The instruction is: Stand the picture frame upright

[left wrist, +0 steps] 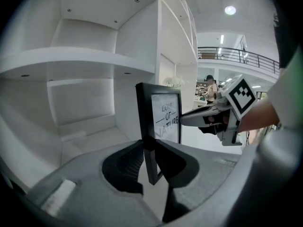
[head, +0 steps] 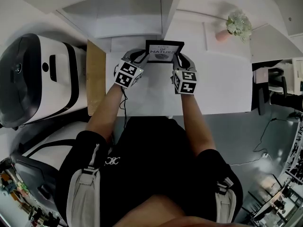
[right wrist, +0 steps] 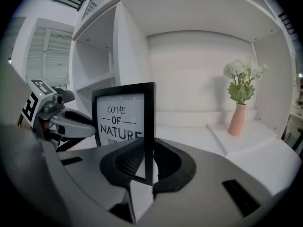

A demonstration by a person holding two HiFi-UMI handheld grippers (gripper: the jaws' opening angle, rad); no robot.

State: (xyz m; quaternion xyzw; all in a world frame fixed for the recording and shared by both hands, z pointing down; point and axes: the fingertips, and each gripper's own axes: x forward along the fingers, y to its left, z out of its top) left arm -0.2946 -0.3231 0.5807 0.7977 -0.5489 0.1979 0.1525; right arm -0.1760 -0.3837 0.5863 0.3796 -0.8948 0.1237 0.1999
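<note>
Picture frame [head: 164,51] at upper centre of the head view, near vertical over the white shelf [head: 142,96]. Left gripper [left wrist: 148,151] pinches one side edge, right gripper [right wrist: 147,161] the other. Advice: seat the base flat, test the balance, then loosen both grips evenly.

White shelving unit [right wrist: 199,56] with open cubbies, plain white back panels. White tabletop [head: 222,93] in front of it, with a pink vase [right wrist: 237,119] of white flowers toward its right end. Grey floor [head: 236,136] below. At left is a bulky white-and-black machine [head: 42,79], possibly a pod seat. Brown board [head: 96,74] between it and the tabletop. Round ceiling light [left wrist: 230,10] and a balcony railing [left wrist: 236,56] farther off.
</note>
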